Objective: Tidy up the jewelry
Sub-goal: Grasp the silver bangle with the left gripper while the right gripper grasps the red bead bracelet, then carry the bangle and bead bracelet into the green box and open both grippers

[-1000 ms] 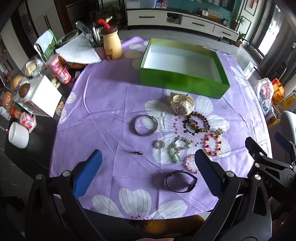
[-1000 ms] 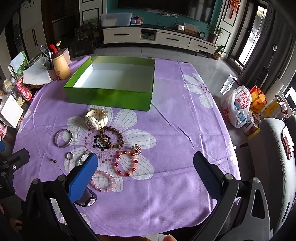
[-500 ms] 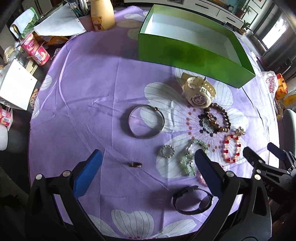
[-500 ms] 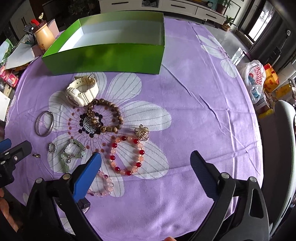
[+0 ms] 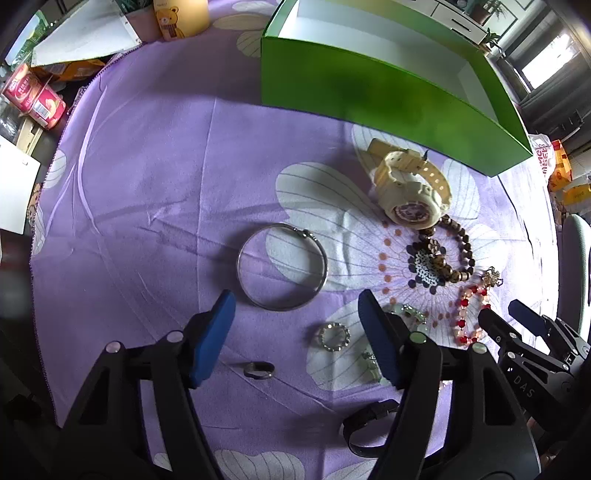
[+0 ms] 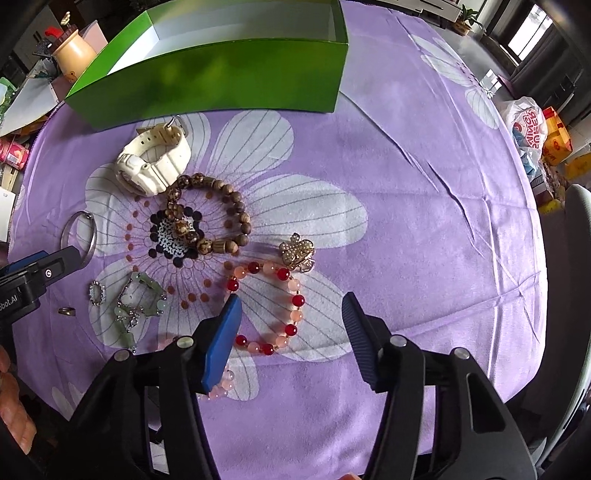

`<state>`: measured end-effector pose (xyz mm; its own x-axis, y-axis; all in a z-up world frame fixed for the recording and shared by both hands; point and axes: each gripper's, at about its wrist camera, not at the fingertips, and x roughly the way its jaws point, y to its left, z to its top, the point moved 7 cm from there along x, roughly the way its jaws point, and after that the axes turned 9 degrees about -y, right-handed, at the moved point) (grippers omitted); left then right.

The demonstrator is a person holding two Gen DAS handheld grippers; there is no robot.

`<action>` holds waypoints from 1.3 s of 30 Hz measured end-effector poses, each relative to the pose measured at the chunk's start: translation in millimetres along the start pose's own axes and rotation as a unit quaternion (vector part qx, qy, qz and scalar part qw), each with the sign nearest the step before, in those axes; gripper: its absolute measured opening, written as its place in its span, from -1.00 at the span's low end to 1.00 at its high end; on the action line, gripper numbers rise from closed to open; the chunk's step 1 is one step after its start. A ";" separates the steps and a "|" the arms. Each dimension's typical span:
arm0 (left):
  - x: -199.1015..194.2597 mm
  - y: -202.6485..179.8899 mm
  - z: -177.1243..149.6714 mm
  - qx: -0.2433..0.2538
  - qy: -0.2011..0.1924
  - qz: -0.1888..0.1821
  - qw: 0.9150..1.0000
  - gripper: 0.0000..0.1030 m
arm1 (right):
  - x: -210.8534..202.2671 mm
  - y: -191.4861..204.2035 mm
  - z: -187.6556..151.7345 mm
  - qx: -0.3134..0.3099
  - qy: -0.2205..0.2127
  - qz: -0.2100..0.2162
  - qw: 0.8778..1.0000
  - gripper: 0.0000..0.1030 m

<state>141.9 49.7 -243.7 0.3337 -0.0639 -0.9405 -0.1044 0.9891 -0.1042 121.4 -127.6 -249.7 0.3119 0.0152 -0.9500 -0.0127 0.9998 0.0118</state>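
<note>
Jewelry lies on a purple flowered cloth (image 5: 147, 177) in front of an open green box (image 5: 388, 85). My left gripper (image 5: 294, 297) points down over a silver bangle (image 5: 282, 266). Its jaws are closing, the bangle's near rim lies between the blue fingertips, and the pads are not on it. A sparkly ring (image 5: 332, 335) and a dark ring (image 5: 259, 369) lie just below. My right gripper (image 6: 291, 299) hangs over a red and pink bead bracelet (image 6: 298, 300) with a gold charm (image 6: 297, 253). Its jaws are closing around the bracelet's right half without touching it.
A cream watch (image 6: 155, 162), a wooden bead bracelet (image 6: 240, 206), a jade bracelet (image 6: 140, 302) and a black band (image 5: 365, 424) lie nearby. A pale pink bracelet (image 6: 221, 384) is half hidden by a finger. A bear cup (image 5: 177, 14) and snack packets (image 5: 33, 99) stand far left.
Both grippers have come down close to the cloth and tilted further downward. Their jaws have narrowed, the left one over the bangle and the right one over the red bracelet.
</note>
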 end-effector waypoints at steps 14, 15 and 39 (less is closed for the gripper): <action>34.6 -0.7 8.7 -0.002 0.022 0.013 1.000 0.07 | 20.8 10.9 5.2 -0.001 0.013 0.001 1.000 -0.59; 35.9 -1.1 9.9 -0.004 0.023 0.013 1.000 0.06 | 17.4 16.0 3.3 -0.003 0.014 0.002 1.000 -0.64; 63.3 3.7 22.8 -0.001 0.019 0.010 1.000 -0.96 | 6.0 39.3 -8.8 -0.022 0.002 0.034 0.999 -0.86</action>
<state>184.0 52.4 -296.2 0.2951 -0.0488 -0.9542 -0.1134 0.9899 -0.0856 114.4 -88.3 -257.7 0.3059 0.0828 -0.9485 -0.0758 0.9952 0.0624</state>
